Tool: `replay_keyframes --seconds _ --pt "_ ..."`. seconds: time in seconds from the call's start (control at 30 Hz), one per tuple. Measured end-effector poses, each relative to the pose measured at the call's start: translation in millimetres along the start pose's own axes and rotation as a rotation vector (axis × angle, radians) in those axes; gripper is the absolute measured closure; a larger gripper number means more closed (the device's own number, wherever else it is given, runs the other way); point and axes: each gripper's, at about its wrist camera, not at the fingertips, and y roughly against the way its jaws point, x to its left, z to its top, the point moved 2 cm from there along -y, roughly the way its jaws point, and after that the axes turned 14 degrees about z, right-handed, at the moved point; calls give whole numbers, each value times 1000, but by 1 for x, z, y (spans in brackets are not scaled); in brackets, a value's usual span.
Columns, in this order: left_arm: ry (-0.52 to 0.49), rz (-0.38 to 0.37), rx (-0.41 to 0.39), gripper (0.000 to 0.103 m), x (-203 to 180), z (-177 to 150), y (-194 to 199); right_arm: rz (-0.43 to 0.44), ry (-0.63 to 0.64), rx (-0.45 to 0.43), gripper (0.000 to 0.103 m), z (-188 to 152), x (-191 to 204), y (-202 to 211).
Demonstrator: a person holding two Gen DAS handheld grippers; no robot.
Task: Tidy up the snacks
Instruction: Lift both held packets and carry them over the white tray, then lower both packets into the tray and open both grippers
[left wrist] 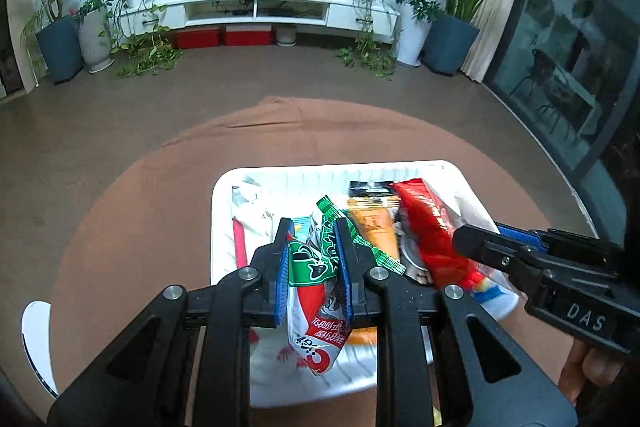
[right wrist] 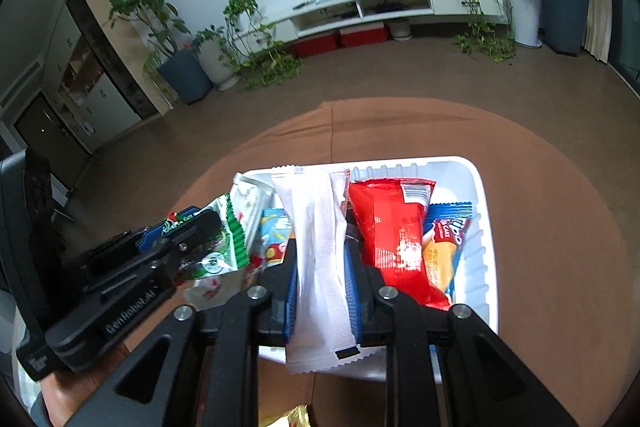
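One white ribbed plastic tray on the round brown-clothed table, holding several snack packets: one red foil packet, one orange packet, one blue-and-orange packet, others partly hidden. Two tools. Left tool: blue pads clamped together on one green, white and red crinkled packet, above the tray's 7 o'clock area. Right tool: pads clamped on one long white sachet, above the tray's middle.
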Motion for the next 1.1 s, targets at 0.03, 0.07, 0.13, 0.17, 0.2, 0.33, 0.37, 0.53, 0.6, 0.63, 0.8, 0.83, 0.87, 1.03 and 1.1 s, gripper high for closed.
replay_keyframes --seconds 0.03,0.07,0.13,0.17,0.2,0.33,0.37,0.53,0.6,0.63,0.8,0.83,0.87,1.03,1.1 --pt "2 0 3 85 -1 0 -6 -6 0 6 81 1 -2 -4" --pt "1 2 4 85 -3 -2 -12 -14 0 12 81 2 -4 -10" --pt "-8 4 10 85 -8 -2 -23 -27 2 19 81 3 -5 -16" --pt "-16 1 14 85 -11 -3 -28 -33 2 24 81 3 -7 -21" --pt "-22 1 18 85 -16 -3 -36 -38 1 28 81 3 -7 -23" --pt "-28 11 32 82 -23 -8 -58 -60 -4 43 81 3 -10 -35" --pt "-27 15 35 82 -24 -8 -63 -64 -3 47 80 2 -11 -38" --pt "-28 25 49 82 -27 -9 -83 -80 0 60 79 -1 -12 -45" --pt "-30 26 48 82 -28 -9 -87 -81 -1 62 78 -1 -13 -46" --pt "-29 27 49 82 -28 -10 -86 -82 1 62 78 -1 -12 -46" --pt "-32 17 48 75 -29 -13 -86 -88 2 64 76 -2 -12 -47" --pt "-32 15 47 73 -29 -13 -86 -87 0 64 76 -2 -13 -47" --pt "-32 13 45 70 -28 -13 -85 -87 0 64 76 -2 -13 -47" --pt "-26 28 36 61 -27 -12 -78 -87 0 65 74 -2 -14 -46" --pt "-14 31 35 57 -23 -13 -78 -90 -2 63 73 -2 -15 -45"
